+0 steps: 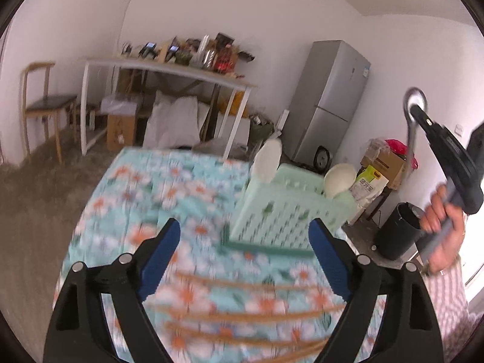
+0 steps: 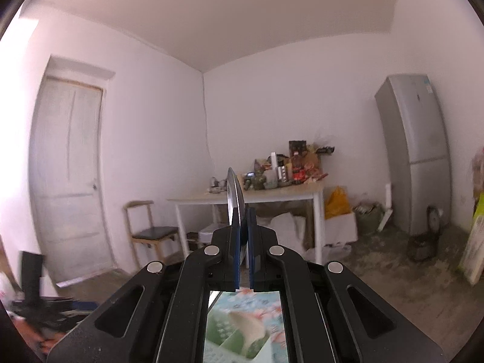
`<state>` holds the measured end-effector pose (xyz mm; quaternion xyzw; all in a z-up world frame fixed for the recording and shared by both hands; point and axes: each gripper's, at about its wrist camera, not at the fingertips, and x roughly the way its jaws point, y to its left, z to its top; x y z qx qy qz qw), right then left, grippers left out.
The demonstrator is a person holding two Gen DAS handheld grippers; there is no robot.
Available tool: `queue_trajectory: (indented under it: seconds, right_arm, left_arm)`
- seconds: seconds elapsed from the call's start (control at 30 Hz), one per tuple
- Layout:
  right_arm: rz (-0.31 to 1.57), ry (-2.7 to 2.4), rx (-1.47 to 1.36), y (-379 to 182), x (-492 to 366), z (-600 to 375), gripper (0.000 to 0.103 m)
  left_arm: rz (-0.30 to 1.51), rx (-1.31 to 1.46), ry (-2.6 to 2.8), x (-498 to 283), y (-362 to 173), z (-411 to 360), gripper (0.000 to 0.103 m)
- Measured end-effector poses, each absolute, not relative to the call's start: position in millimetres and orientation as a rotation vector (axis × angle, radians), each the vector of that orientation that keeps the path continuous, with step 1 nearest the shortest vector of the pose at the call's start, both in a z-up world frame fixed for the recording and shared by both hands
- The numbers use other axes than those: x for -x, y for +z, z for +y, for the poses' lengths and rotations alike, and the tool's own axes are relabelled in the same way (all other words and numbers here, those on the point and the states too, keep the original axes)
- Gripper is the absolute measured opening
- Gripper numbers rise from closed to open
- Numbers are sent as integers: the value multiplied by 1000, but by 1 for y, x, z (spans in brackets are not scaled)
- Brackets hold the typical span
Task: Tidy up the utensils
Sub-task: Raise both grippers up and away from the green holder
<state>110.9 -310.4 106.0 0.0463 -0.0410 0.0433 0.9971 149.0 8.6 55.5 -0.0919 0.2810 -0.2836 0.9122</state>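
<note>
A pale green perforated basket (image 1: 287,211) stands on the floral tablecloth (image 1: 145,187), with two white spoons (image 1: 267,160) sticking up out of it. Just short of the basket, my left gripper (image 1: 245,236) is open with nothing between its blue pads (image 1: 168,242). Blurred wooden chopsticks (image 1: 242,311) lie on the cloth under it. Up at the right a hand (image 1: 444,224) holds my right gripper (image 1: 419,112), shut on a metal spoon (image 1: 409,148). In the right wrist view the metal spoon (image 2: 233,193) stands edge-on in the shut right gripper (image 2: 243,214), above the basket (image 2: 220,341).
A white table (image 1: 181,71) loaded with clutter stands at the back wall, with a wooden chair (image 1: 45,103) to its left. A grey fridge (image 1: 329,103), cardboard boxes (image 1: 387,163) and a black bin (image 1: 399,230) are to the right. A door (image 2: 69,175) is at the left.
</note>
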Motion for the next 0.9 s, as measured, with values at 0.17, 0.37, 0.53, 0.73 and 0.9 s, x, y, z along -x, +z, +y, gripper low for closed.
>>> queue_trajectory:
  seconds: [0.17,0.37,0.53,0.73,0.9]
  right_arm:
    - [-60,25,-12,92,-134,-301,2]
    - [-24,-19,37,73,-147,-294,2]
    - [-15,-32,65,65,-147,-285,2]
    - [-35,-40,88,73,-152,-286,2]
    - [-53,-65,106,74,-163,-288,2]
  left_arm:
    - [611,242,-552,-139,38,30,84]
    - [611,253,-539,-137,32,42,84]
    - [607,261,-544,-139,31,44,84]
    - [611,265,-540,-141,31,46,84]
    - [615,267,-535,-143,28,46,84]
